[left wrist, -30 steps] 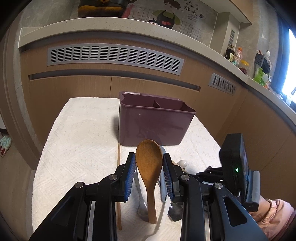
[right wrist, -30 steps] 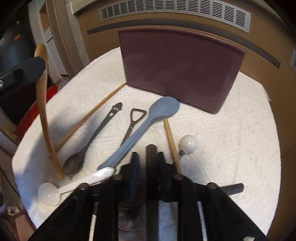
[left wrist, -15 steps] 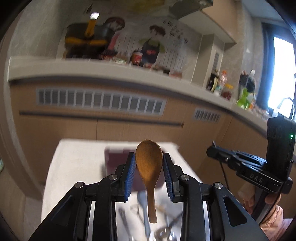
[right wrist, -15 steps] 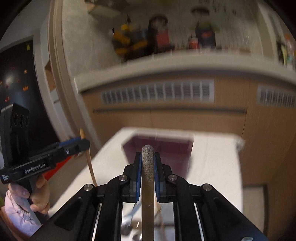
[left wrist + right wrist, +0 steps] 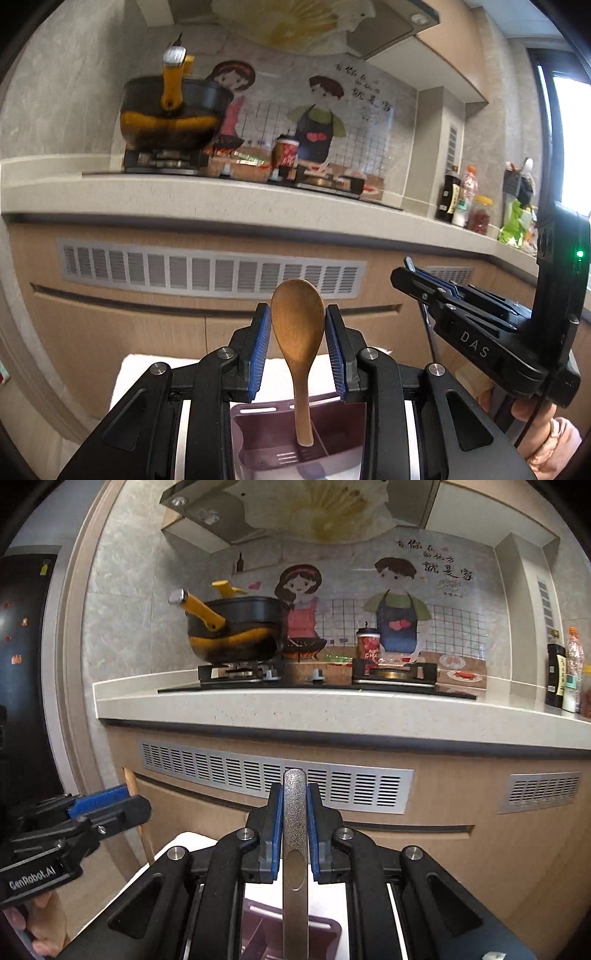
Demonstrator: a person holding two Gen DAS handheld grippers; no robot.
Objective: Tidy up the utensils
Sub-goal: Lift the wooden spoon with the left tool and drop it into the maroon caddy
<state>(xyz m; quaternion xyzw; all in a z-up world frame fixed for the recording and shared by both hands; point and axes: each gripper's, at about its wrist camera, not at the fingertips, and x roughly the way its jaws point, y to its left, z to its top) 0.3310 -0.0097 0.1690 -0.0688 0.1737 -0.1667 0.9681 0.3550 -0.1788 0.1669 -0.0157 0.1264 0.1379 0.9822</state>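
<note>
Two grippers, each holding one thing. Left gripper (image 5: 298, 345) squeezes one wooden spoon (image 5: 297, 332), its handle hanging over the one purple box (image 5: 295, 448) below. Right gripper (image 5: 294, 830) pinches one thin metal utensil (image 5: 294, 849) above that box. Both have lifted up from the white cloth (image 5: 129, 373); before, they were low by the table.
</note>
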